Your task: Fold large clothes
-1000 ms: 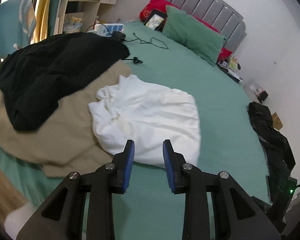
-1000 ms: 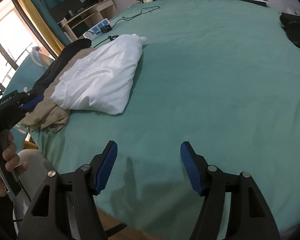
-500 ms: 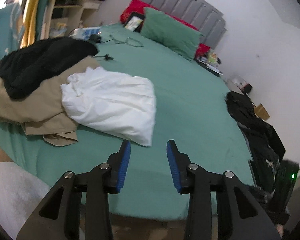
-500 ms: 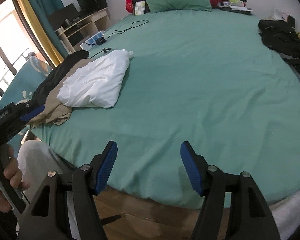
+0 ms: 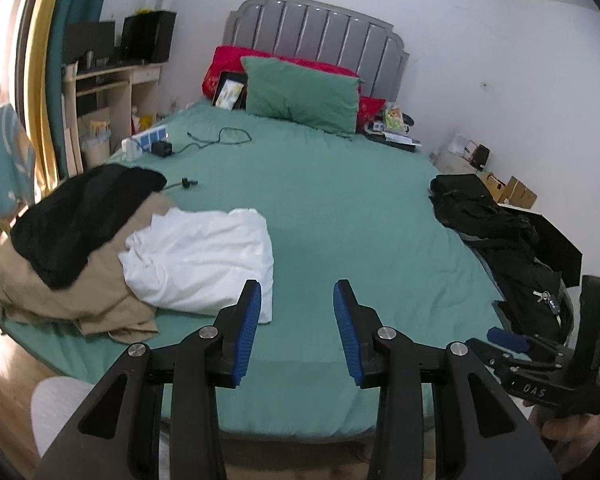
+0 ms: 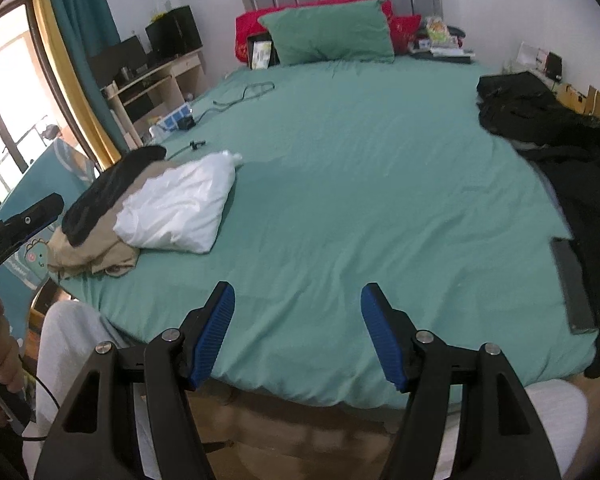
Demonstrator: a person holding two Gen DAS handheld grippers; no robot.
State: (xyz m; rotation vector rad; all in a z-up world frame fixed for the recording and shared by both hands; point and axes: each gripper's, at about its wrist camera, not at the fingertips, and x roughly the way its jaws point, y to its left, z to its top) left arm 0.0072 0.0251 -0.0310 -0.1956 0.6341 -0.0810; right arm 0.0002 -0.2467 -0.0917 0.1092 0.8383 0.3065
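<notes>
The location is a bedroom in a home. A bed (image 5: 340,208) with a green sheet fills the room; a grey padded headboard (image 5: 320,36) stands against the white wall. Green and red pillows (image 5: 300,94) lie at its head. A wooden desk (image 5: 112,84) and teal curtains (image 6: 80,12) flank a window.

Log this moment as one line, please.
left gripper: open, empty, jaws just opened | right gripper: open, empty | white garment: folded on bed | black clothes: unfolded

Your surface: green-sheeted bed (image 5: 340,208).
You've got a tan garment (image 5: 60,292), green pillow (image 5: 304,96), charger cable (image 5: 220,138), black clothes (image 5: 496,232) lying on it.
</notes>
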